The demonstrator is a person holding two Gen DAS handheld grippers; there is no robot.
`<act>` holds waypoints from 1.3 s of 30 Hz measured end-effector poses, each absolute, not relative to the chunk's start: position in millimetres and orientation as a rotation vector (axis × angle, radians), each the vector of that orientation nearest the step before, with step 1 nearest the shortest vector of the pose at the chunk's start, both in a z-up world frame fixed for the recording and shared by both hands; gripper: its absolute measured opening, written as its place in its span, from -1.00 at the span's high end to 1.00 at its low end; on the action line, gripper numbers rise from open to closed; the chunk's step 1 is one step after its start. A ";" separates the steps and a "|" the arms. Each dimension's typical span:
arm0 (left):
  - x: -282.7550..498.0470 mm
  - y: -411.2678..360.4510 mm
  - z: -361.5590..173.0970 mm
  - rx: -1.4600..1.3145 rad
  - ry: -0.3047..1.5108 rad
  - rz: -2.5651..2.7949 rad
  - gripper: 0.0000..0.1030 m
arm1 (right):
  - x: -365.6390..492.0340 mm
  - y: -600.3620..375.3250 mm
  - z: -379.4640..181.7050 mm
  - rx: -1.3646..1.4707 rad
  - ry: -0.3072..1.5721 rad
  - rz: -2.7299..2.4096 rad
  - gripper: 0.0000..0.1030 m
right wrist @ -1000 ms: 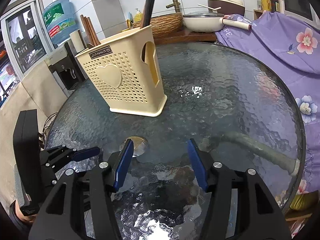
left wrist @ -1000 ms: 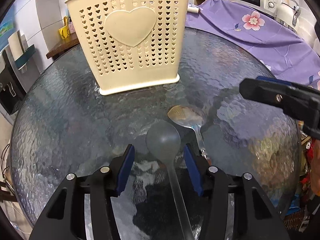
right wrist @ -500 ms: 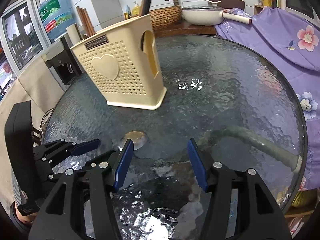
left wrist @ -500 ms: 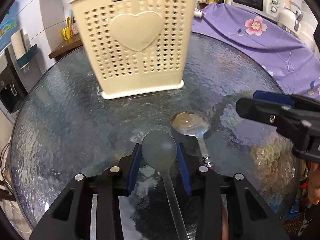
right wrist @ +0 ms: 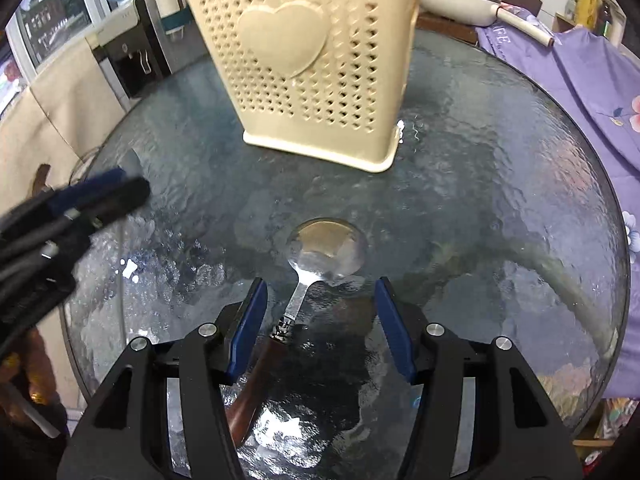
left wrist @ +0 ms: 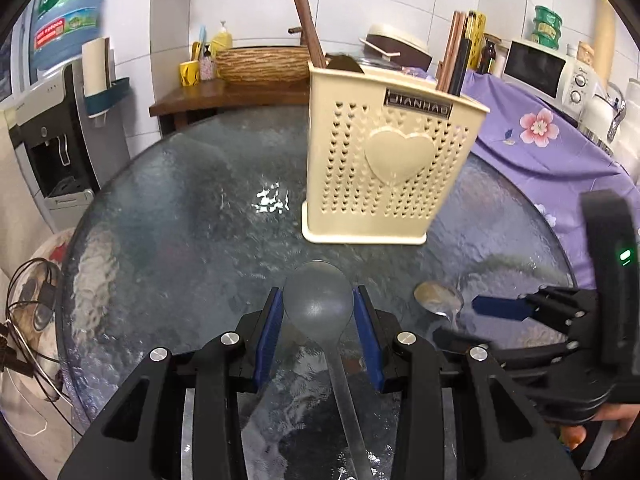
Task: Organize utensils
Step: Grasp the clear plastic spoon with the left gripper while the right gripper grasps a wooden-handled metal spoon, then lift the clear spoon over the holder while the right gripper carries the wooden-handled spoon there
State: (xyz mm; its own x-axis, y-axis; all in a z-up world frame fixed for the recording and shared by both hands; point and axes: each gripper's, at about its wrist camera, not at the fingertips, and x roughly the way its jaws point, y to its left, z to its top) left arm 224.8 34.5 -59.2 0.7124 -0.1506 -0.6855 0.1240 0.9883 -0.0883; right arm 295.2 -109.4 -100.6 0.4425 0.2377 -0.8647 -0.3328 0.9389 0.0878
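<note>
My left gripper (left wrist: 318,320) is shut on the bowl of a grey translucent spoon (left wrist: 318,304) and holds it above the round glass table (left wrist: 180,208). A cream perforated utensil holder (left wrist: 384,168) with a heart and chopsticks in it stands ahead and slightly right. A metal spoon with a brown wooden handle (right wrist: 326,246) lies on the table; it also shows in the left wrist view (left wrist: 438,300). My right gripper (right wrist: 320,322) is open, its fingers either side of that spoon's neck. The holder (right wrist: 312,64) stands just beyond.
A purple flowered cloth (left wrist: 560,148) covers a surface at the table's right edge. A water dispenser (left wrist: 52,140) stands to the left. A wooden shelf with a basket and bottles (left wrist: 260,68) and a microwave (left wrist: 540,72) are behind the table.
My left gripper closed on the grey spoon's bowl and lifted it, turning left. My right gripper moved forward over the metal spoon, which now lies between its open fingers.
</note>
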 end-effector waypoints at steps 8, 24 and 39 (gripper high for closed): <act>228.2 40.0 -61.2 -0.056 0.762 -0.166 0.31 | 308.6 -90.7 -105.9 -0.141 1.070 0.321 -0.10; 229.3 49.2 -64.3 -0.072 0.770 -0.161 0.31 | 329.5 -79.6 -103.0 -0.149 1.059 0.326 0.07; 226.4 49.3 -55.0 -0.086 0.751 -0.168 0.31 | 272.4 -132.6 -24.6 -0.023 0.697 0.479 0.07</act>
